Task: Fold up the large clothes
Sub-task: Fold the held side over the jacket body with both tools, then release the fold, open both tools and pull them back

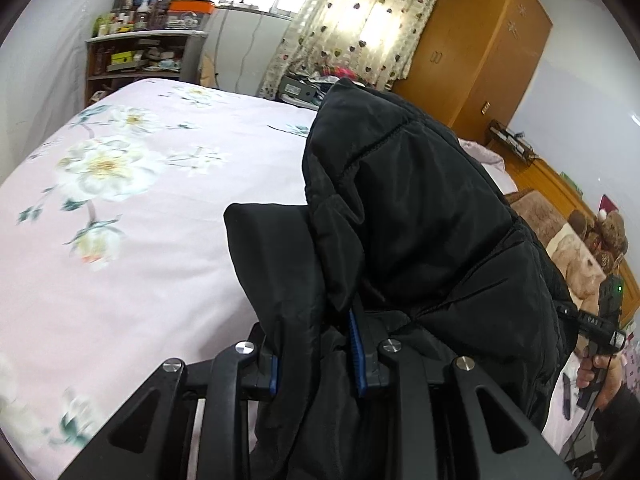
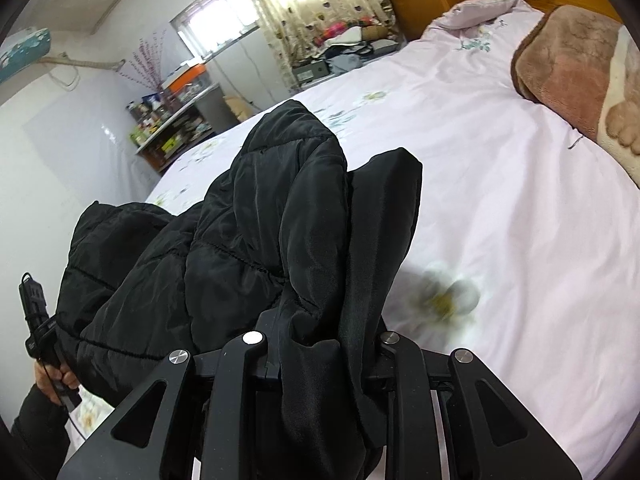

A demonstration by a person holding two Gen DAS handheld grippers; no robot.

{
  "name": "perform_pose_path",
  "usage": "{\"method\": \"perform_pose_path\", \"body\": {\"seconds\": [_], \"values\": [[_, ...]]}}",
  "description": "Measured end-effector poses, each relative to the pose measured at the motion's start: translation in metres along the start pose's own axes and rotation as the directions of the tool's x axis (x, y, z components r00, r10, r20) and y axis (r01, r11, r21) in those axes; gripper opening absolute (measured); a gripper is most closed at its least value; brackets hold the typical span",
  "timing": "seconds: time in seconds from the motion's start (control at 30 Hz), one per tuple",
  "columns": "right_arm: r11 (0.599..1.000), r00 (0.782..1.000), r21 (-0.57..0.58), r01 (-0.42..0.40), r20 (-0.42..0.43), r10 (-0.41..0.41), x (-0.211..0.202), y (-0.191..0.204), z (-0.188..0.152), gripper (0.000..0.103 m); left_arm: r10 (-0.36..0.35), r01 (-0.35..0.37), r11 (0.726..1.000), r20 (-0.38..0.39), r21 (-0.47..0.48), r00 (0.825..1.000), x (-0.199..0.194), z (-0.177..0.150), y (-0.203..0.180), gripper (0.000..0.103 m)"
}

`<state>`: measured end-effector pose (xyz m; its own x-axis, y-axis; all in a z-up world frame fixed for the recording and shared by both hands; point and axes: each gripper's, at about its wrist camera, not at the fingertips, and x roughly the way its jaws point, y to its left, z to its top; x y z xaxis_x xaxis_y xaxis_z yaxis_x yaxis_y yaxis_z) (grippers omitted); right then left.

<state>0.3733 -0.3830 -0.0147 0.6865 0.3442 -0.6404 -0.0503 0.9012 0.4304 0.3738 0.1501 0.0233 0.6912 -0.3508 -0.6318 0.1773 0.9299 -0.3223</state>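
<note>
Black quilted padded jacket (image 1: 420, 208) hangs bunched between the two grippers, lifted above the pink floral bedsheet (image 1: 140, 208) rather than lying on it. The left gripper (image 1: 316, 356) is clamped on a thick fold of it, blue pads pressing the cloth; the right gripper (image 2: 324, 344) likewise pinches a gathered edge. Folding looks barely begun: no neat crease shows, and the jacket has yet to be spread flat. Ahead, the bed offers open sheet, though a brown plush blanket (image 2: 568, 52) covers one end. A cluttered wooden shelf (image 1: 140, 56) and an orange wardrobe (image 1: 480, 48) stand well apart, out of the way.
</note>
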Motion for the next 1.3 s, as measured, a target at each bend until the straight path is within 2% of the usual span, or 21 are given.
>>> {"method": "perform_pose_path", "body": {"seconds": [0.13,0.23,0.3,0.33,0.4,0.5,0.6,0.67,0.73,0.77,0.83,0.9,0.97,1.03,1.17,1.3], "values": [[0.999,0.999,0.024,0.027,-0.031,-0.027,0.031,-0.028,0.005,0.024,0.02,-0.02,1.0,-0.059,0.0,0.998,0.048,-0.013,-0.001,0.029],[0.997,0.994,0.047,0.064,-0.091,-0.06,0.062,-0.047,-0.003,0.03,0.088,-0.09,0.996,-0.137,-0.012,0.987,0.083,-0.041,0.012,0.034],[0.993,0.989,0.083,0.087,-0.128,-0.076,0.079,-0.06,-0.012,0.045,0.079,-0.091,0.994,-0.168,-0.064,0.983,0.091,-0.056,0.028,0.04],[0.991,0.989,0.104,0.087,-0.132,-0.073,0.082,-0.066,-0.015,0.048,0.07,-0.084,0.993,-0.167,-0.078,0.983,0.089,-0.059,0.033,0.045],[0.99,0.99,0.12,0.075,-0.124,-0.06,0.078,-0.071,-0.019,0.056,0.066,-0.081,0.993,-0.167,-0.086,0.984,0.081,-0.059,0.036,0.048],[0.99,0.991,0.11,0.09,-0.111,-0.078,0.06,-0.067,-0.019,0.057,0.09,-0.103,0.991,-0.151,-0.083,0.984,0.056,-0.054,0.038,0.047],[0.989,0.988,0.049,0.142,-0.061,-0.139,0.029,-0.056,-0.016,0.057,0.155,-0.158,0.986,-0.056,-0.051,0.986,0.02,-0.042,0.032,0.045],[0.975,0.975,-0.019,0.223,0.01,-0.223,0.011,-0.043,-0.012,0.057,0.156,-0.156,0.987,0.006,-0.046,0.988,0.004,-0.026,0.025,0.045],[0.962,0.962,-0.049,0.268,0.072,-0.264,0.001,-0.032,-0.004,0.057,0.139,-0.139,0.99,0.038,-0.014,0.99,0.001,-0.011,0.005,0.045],[0.962,0.961,-0.054,0.266,0.097,-0.26,0.0,-0.024,0.001,0.057,0.131,-0.132,0.991,0.044,0.017,0.99,0.004,-0.006,-0.004,0.045],[0.968,0.97,-0.088,0.236,0.085,-0.229,0.013,-0.009,0.01,0.057,0.14,-0.143,0.986,0.035,0.086,0.99,0.026,0.004,-0.03,0.045],[0.96,0.97,-0.139,0.243,0.054,-0.237,0.034,0.001,0.015,0.057,0.134,-0.132,0.986,-0.008,0.107,0.991,0.056,0.008,-0.042,0.045],[0.959,0.972,-0.161,0.233,0.003,-0.236,0.059,0.0,0.019,0.057,0.183,-0.175,0.977,-0.056,0.125,0.982,0.086,0.004,-0.044,0.045],[0.951,0.962,-0.179,0.254,-0.056,-0.267,0.085,-0.004,0.02,0.056,0.224,-0.212,0.969,-0.096,0.126,0.97,0.11,-0.003,-0.04,0.047],[0.948,0.957,-0.185,0.257,-0.084,-0.276,0.102,-0.017,0.019,0.056,0.219,-0.21,0.973,-0.096,0.097,0.971,0.118,-0.007,-0.034,0.047],[0.951,0.959,-0.167,0.259,-0.074,-0.274,0.087,-0.015,0.017,0.056,0.227,-0.217,0.971,-0.094,0.103,0.969,0.107,-0.002,-0.043,0.047]]}}
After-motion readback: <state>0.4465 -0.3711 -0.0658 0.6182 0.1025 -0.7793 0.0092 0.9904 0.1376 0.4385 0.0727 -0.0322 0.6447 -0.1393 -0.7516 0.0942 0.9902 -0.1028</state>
